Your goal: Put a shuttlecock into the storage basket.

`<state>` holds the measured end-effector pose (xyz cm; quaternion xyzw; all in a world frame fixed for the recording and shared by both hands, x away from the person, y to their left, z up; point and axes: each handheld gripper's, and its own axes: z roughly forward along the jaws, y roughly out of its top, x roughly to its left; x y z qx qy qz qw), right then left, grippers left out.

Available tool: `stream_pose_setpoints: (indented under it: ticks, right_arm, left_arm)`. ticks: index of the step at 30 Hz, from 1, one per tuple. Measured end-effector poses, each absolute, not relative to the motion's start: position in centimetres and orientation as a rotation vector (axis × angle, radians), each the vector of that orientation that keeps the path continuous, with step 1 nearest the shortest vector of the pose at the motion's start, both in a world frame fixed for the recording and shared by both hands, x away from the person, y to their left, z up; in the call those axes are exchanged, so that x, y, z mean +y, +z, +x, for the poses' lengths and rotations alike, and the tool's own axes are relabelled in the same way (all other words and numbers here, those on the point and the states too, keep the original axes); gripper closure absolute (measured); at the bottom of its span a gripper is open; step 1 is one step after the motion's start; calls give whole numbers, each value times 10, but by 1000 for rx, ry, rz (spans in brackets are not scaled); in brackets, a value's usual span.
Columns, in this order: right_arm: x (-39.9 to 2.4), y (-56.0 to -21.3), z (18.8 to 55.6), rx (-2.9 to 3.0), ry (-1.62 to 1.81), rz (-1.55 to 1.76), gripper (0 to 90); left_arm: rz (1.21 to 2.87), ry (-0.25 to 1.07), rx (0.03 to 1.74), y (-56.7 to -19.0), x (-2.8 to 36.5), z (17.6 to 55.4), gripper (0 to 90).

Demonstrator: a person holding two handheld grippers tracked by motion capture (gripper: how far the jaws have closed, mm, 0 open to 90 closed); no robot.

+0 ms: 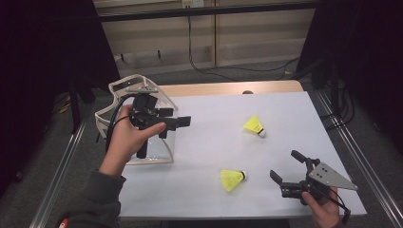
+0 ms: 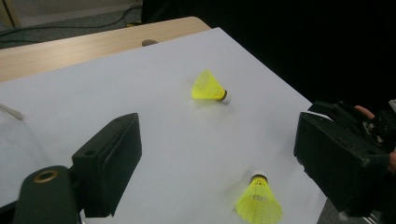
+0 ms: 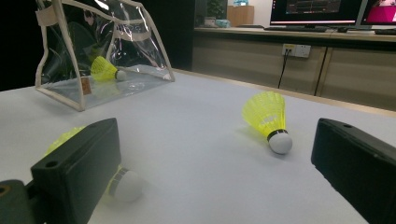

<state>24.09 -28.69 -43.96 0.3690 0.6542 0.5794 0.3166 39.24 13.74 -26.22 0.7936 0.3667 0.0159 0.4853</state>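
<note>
Looking down from the high view, a white-covered desk (image 1: 214, 142) carries two yellow shuttlecocks. The left gripper (image 1: 183, 121) hovers with spread, empty jaws at the mouth of a clear plastic bag (image 1: 161, 156) at the desk's nine o'clock edge. The right gripper (image 1: 286, 167), jaws also spread and empty, rests near five o'clock. The near shuttlecock (image 1: 232, 179) lies just toward nine o'clock of it, long axis across the desk, cork tip toward the right gripper; that hand is clearly the nearer one. The far shuttlecock (image 1: 254, 126) lies toward twelve o'clock, well apart from both grippers.

Along the left gripper view, the jaws stand wide with bare desk between them. The far shuttlecock (image 2: 209, 87) sits at twelve o'clock, the near shuttlecock (image 2: 259, 199) at five o'clock.

Along the right gripper view, the jaws are spread. The near shuttlecock (image 3: 122, 183) lies just behind the jaw at seven o'clock, partly hidden, so the coming grasp likely needs a swing that way. The far shuttlecock (image 3: 270, 119) lies ahead at one o'clock. At eleven o'clock the bag (image 3: 56, 91) already holds a third shuttlecock (image 3: 105, 69).
</note>
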Motion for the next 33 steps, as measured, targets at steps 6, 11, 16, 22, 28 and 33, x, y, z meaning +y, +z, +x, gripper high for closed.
stream_pose_setpoints:
  ticks: [6,11,16,22,28,33]
  right_arm:
    - [-286,-439,241,1722,1522,972,12]
    - [-286,-439,242,1726,1523,971,12]
    - [-284,-439,243,1724,1526,973,12]
    - [-283,-438,243,1722,1520,973,12]
    - [-281,-438,243,1732,1518,964,12]
    - [-282,-437,242,1730,1525,969,11]
  left_arm:
    - [1940,36,885,-267,133,388,144]
    - [1933,31,870,-271,130,384,141]
    - [1929,28,860,-278,126,379,139]
    - [1930,15,854,-286,124,375,132]
    - [1930,22,855,-292,123,371,132]
    - [1935,13,850,-298,121,369,129]
